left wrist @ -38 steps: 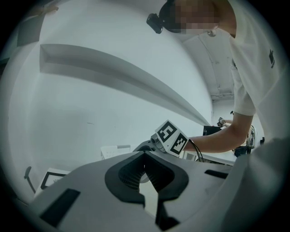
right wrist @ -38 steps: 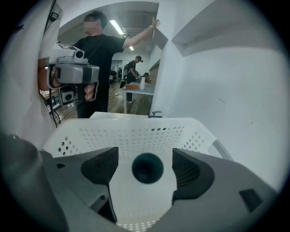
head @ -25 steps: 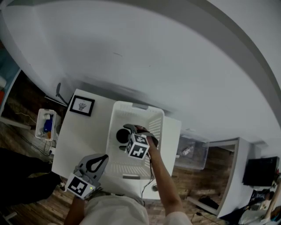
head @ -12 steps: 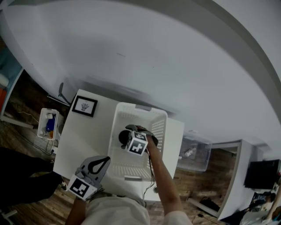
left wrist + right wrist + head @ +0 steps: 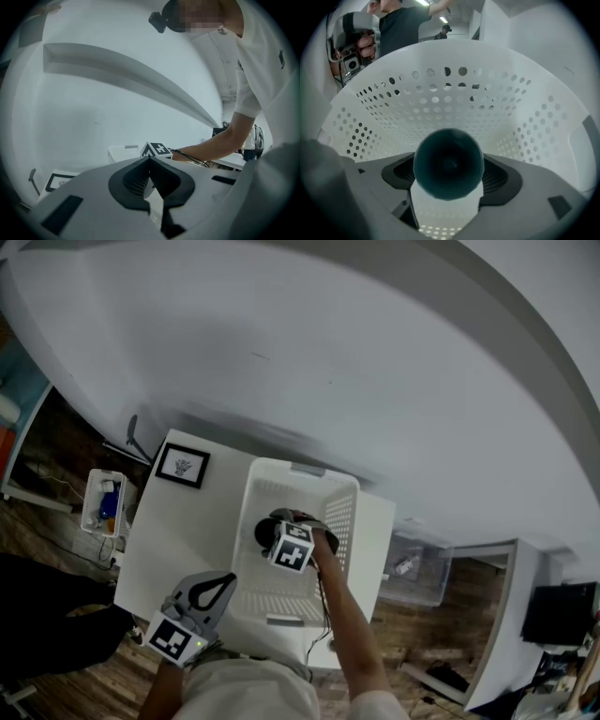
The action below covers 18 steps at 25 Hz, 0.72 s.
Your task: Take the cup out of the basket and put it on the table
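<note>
The cup [image 5: 262, 535] sits mostly hidden behind the right gripper [image 5: 277, 523] (jaws just closing around it; contact unclear).

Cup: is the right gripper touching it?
Cannot tell. Right gripper view: the cup sits between the right gripper's jaws, which have just been closing; neither contact nor gap shows.

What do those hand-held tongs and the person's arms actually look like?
The left tongs and the right tongs are each a grey plastic body with black ribbed pads and a white cube printed with black square markers. A thin black cable runs along the right forearm. The person wears a white short-sleeved shirt.
</note>
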Available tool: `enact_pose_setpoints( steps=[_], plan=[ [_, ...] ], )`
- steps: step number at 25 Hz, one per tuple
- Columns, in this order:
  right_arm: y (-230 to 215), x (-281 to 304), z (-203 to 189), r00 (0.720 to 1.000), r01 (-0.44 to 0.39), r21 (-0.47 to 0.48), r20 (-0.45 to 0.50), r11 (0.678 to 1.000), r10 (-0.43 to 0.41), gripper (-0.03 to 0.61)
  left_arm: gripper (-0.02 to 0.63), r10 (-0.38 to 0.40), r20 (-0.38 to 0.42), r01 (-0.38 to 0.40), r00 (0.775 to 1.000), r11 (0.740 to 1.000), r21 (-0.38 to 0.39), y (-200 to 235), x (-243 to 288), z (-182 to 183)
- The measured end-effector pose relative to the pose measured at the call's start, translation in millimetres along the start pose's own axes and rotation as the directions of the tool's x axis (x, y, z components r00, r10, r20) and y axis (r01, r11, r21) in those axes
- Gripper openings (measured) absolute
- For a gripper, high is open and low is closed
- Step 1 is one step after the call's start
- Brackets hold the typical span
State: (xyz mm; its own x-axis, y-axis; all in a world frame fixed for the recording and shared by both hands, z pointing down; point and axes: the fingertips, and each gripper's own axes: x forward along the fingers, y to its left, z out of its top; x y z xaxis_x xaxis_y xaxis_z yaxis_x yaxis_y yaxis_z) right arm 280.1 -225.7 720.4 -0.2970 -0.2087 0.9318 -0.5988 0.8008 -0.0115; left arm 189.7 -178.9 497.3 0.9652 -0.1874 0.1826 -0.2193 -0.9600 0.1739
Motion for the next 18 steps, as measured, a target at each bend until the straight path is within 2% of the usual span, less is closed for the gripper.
enact_pose_setpoints(
  steps=[18],
  plan=[
    [11.3, -24.7, 7.6, 0.999, -0.003, 0.03, 0.034, 1.0, 0.002, 0.399, 0.002, -0.008, 0.011, 0.008, 1.0, 1.0, 0.007, -5.1, -2.7, 1.5]
  ],
)
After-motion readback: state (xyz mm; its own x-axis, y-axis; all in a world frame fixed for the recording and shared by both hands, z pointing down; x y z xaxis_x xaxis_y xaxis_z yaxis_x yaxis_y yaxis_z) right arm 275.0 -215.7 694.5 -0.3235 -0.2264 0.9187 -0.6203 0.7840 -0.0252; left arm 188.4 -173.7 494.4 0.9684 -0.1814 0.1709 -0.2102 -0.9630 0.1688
